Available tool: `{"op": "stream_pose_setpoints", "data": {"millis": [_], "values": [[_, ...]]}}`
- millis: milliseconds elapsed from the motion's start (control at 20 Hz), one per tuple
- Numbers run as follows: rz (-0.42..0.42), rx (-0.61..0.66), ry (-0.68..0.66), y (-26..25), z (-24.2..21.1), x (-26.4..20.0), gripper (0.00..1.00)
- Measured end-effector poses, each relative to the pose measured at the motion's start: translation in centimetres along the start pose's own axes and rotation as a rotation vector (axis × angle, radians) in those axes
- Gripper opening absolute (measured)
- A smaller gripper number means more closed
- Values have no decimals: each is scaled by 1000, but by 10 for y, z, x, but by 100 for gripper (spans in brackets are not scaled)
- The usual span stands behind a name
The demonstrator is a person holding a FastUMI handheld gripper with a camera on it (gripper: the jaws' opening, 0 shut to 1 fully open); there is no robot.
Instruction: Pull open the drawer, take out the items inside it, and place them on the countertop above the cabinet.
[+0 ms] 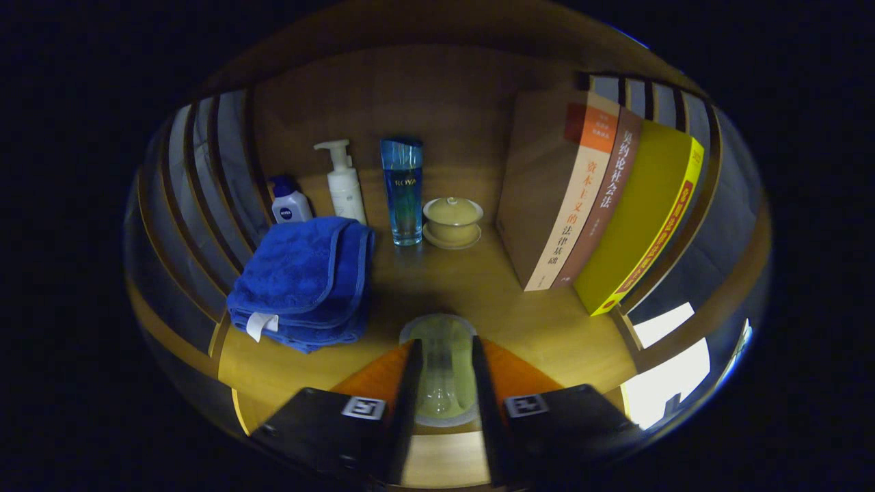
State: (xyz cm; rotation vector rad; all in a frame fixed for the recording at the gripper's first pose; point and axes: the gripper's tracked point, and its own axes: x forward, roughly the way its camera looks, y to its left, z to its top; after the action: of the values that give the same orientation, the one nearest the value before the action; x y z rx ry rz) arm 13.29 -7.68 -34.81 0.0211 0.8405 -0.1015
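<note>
Gripper view looks down the gripper [438,369], whose two fingers are clamped on a pale, translucent glass [437,365], both sides pressing it, just above the wooden countertop [533,321]. I'd judge this is an item from the drawer being set down in the bare patch near the front. To the near left lies a folded blue towel [304,280]. On the right, three books [601,205] lean together, spines in Chinese characters. Farther back stand a small bottle marked NIVEA [290,203], a white pump bottle [344,183], a tall blue bottle [402,191] whose label I can't read surely, and a lidded cup [452,222].
</note>
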Motion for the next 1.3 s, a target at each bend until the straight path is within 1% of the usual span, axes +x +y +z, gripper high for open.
{"op": "stream_pose_setpoints", "data": {"millis": [100,150,250,300,400,550,650,900,1100,1300], "values": [[-27,1,-58,-6,10,-10,89],[-35,-1,-89,-7,17,-15,93],[-31,-10,-146,-2,28,-31,94],[-27,-16,-174,0,31,-42,99],[-36,-24,-245,4,41,-67,99],[5,-2,-340,27,41,-111,99],[23,30,-374,33,31,-138,99],[29,125,-456,18,-10,-201,99],[21,155,-520,1,-49,-245,97],[16,155,-559,-9,-97,-273,97]]}}
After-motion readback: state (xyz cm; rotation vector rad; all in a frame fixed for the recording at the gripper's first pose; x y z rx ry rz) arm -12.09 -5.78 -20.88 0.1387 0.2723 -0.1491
